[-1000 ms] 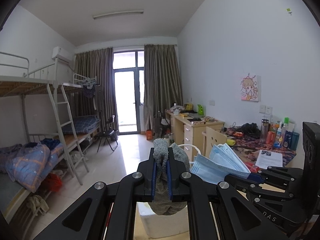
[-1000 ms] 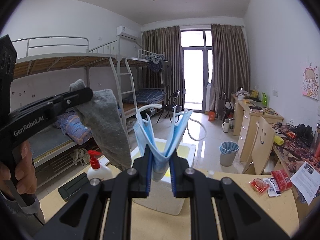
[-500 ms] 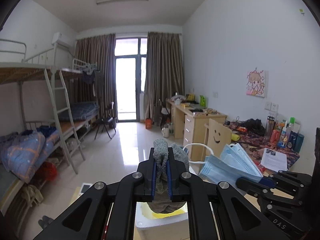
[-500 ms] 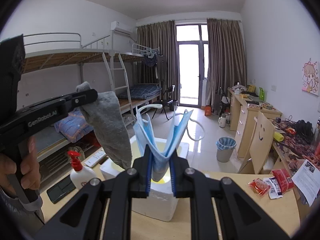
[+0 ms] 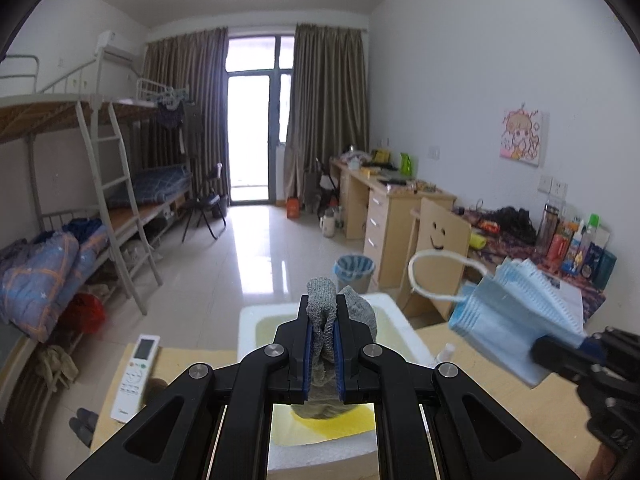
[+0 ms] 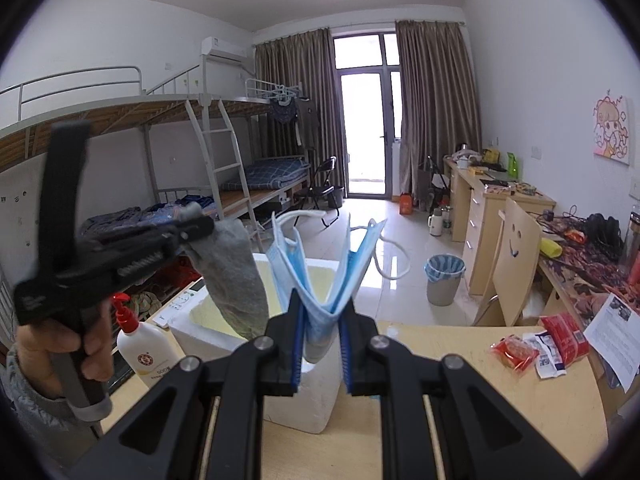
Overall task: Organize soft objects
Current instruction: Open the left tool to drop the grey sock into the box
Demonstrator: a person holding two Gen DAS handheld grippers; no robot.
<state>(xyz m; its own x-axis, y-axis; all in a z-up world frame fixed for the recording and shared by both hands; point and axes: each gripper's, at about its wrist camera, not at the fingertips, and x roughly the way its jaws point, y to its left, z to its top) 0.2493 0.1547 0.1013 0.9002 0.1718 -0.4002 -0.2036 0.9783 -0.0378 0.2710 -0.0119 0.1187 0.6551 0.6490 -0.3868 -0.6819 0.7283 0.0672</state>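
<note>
The left gripper (image 5: pixel 323 354) is clenched on a grey knit sock (image 5: pixel 322 322), its ribbed cuff bunched between the blue pads, the toe dangling over the white foam box (image 5: pixel 250 320) with its yellow inside. The right gripper (image 6: pixel 320 346) pinches a folded stack of pleated blue face masks (image 6: pixel 320 276) above the same box on the wooden table (image 6: pixel 480 384)

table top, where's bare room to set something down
Bare wood between the foam box and the red snack packets. Crowded on the left, by the lotion bottle and the remote; the far-right desk is cluttered.
</note>
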